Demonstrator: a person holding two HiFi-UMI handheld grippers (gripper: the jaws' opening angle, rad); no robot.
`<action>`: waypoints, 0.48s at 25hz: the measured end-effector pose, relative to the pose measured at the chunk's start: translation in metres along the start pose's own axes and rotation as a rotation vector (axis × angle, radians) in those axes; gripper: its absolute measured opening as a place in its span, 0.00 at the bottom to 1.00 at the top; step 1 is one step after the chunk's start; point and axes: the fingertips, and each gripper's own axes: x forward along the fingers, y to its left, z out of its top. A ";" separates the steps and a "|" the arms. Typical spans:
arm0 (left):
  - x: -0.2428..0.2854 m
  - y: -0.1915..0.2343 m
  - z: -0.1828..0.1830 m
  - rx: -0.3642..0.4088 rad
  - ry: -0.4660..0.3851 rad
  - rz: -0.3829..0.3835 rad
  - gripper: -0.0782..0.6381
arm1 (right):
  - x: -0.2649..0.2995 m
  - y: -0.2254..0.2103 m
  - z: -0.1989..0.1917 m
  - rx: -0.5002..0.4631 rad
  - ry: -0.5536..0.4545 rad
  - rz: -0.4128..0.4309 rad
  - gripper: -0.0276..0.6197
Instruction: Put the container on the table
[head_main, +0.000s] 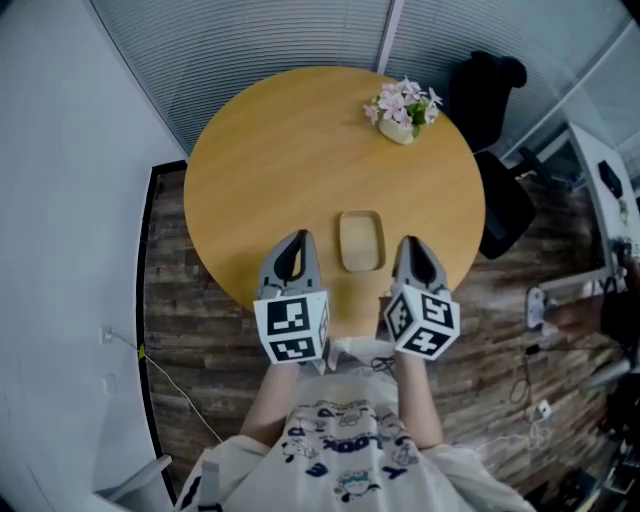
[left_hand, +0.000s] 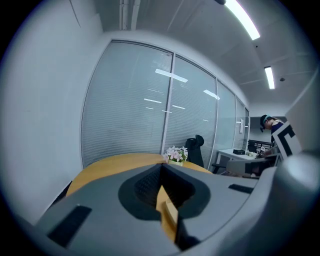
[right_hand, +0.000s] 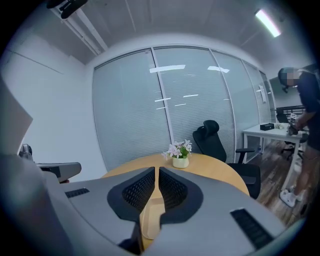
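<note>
Container: a shallow tan tray (head_main: 360, 241) with rounded corners. It lies flat on the table, near the edge closest to the person, with its long side running away from them.
Table: round with a light wood top (head_main: 280, 150). A small pot of pink flowers (head_main: 402, 108) stands at the far side, well apart from the container.
Left gripper: it (head_main: 298, 238) hovers over the near table edge, just left of the container and not touching it. In the left gripper view the jaw tips meet with nothing held between them.
Right gripper: it (head_main: 412, 243) hovers just right of the container and is also clear of it. In the right gripper view only a thin slit shows between the jaws, and they grip nothing. The container (right_hand: 150, 220) shows below them on the tabletop.
Task state: the container is resting on the table and neither tool holds it, so the placing looks done.
Weight: probably light, since it is small, low-walled and empty.
Stiffness: it looks rigid, like moulded wood or plastic, and should not flex under a pinch.
Surface: smooth and matte, so a weak grip could slip.
Where to grip: if it must be lifted again, pinch one long side's rim with one jaw inside the wall and one outside, near the middle so it stays level.
Risk: with such a low rim, a shallow bite may tip or drop it.
</note>
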 end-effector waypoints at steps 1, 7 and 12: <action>-0.002 -0.001 0.005 0.001 -0.012 -0.003 0.11 | -0.003 0.002 0.005 -0.003 -0.013 0.003 0.08; -0.016 -0.008 0.027 0.013 -0.067 -0.016 0.11 | -0.018 0.011 0.028 -0.015 -0.072 0.017 0.08; -0.025 -0.009 0.039 0.023 -0.099 -0.021 0.11 | -0.026 0.018 0.038 -0.020 -0.100 0.031 0.08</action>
